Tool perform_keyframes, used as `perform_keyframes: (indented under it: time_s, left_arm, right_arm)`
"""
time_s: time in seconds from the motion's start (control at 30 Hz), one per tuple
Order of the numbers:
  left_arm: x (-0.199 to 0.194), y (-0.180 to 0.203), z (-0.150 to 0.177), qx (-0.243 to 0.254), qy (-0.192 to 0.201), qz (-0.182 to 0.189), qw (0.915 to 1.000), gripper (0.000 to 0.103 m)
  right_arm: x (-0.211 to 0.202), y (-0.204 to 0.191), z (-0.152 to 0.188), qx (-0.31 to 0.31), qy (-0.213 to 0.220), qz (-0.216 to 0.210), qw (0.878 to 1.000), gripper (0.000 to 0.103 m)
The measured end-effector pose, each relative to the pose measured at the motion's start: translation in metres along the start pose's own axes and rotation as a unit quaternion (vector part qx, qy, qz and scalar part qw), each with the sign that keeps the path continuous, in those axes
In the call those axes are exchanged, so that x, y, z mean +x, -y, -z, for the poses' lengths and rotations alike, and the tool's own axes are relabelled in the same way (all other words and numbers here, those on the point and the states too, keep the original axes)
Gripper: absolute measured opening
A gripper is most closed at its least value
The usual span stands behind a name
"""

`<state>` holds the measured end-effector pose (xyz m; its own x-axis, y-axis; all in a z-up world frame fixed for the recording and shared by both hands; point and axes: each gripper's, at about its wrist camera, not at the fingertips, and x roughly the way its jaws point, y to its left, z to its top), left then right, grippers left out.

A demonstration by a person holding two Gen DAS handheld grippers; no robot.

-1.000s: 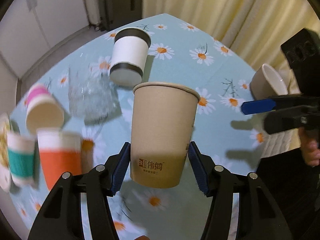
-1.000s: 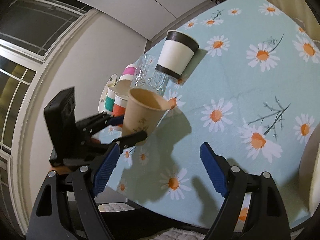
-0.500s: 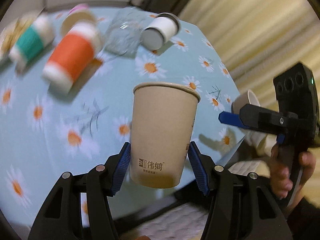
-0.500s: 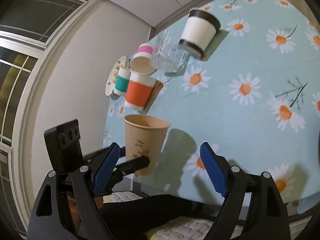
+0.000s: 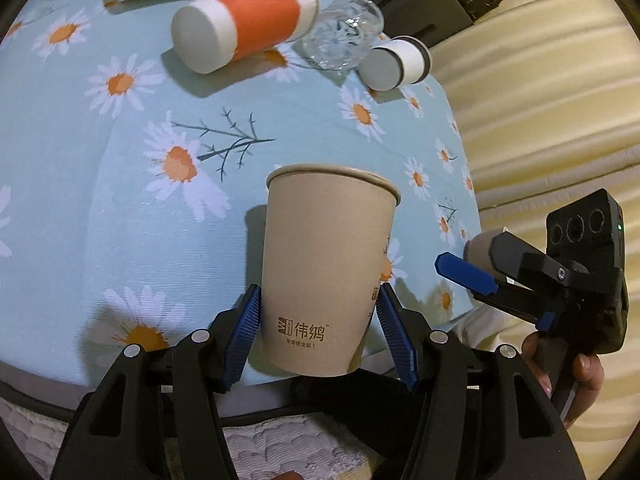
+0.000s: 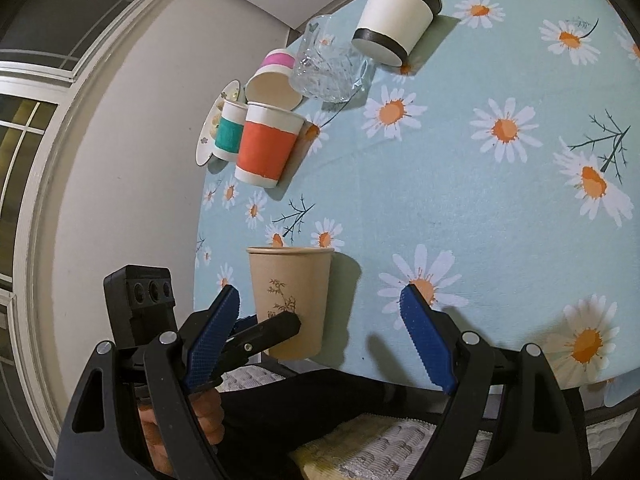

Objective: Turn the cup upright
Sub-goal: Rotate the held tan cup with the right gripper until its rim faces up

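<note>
My left gripper [image 5: 318, 334] is shut on a tan paper cup [image 5: 326, 272] with brown printed characters, gripping it near its base. The cup's open rim points away from the gripper, over the near edge of the table. In the right wrist view the same cup [image 6: 290, 300] appears mouth-up at the table edge, with the left gripper [image 6: 260, 332] clamped on its lower part. My right gripper [image 6: 320, 336] is open and empty, close to the cup on its right; it shows in the left wrist view too [image 5: 480, 280].
The table has a light blue daisy tablecloth [image 6: 480, 184]. At its far side lie an orange-banded cup [image 6: 266, 146], a teal-banded cup [image 6: 228, 130], a pink-banded cup [image 6: 274, 80], a clear glass [image 6: 328, 68] and a white cup with black bands [image 6: 396, 20]. A small plate [image 6: 208, 132] sits behind them.
My left gripper has swung round with the tan cup from the middle of the table to its near edge. The right gripper has stayed open, now closer to the cup.
</note>
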<state>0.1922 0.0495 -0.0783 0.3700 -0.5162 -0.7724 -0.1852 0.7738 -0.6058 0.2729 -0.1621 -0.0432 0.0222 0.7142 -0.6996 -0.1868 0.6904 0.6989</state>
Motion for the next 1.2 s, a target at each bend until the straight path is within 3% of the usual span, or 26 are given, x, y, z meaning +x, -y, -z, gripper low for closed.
perform_keyframes:
  time_s: [0.1, 0.77, 1.0, 1.2]
  left_arm:
    - [-0.002, -0.001, -0.001, 0.001, 0.004, -0.002, 1.0, 0.073]
    - [-0.015, -0.002, 0.004, 0.008, 0.012, 0.0, 0.9999, 0.073]
    - [-0.042, -0.01, 0.012, 0.01, 0.036, 0.002, 0.9993, 0.073]
    - [-0.064, -0.023, 0.03, -0.002, 0.057, 0.031, 0.9979, 0.073]
  right_arm:
    - [0.002, 0.001, 0.0, 0.001, -0.004, 0.003, 1.0, 0.082]
    - [0.01, -0.001, 0.0, 0.009, -0.013, 0.008, 1.0, 0.082]
    - [0.025, -0.005, -0.002, 0.007, -0.028, 0.016, 0.999, 0.078]
    - [0.044, -0.011, -0.003, 0.003, -0.039, 0.03, 0.999, 0.076]
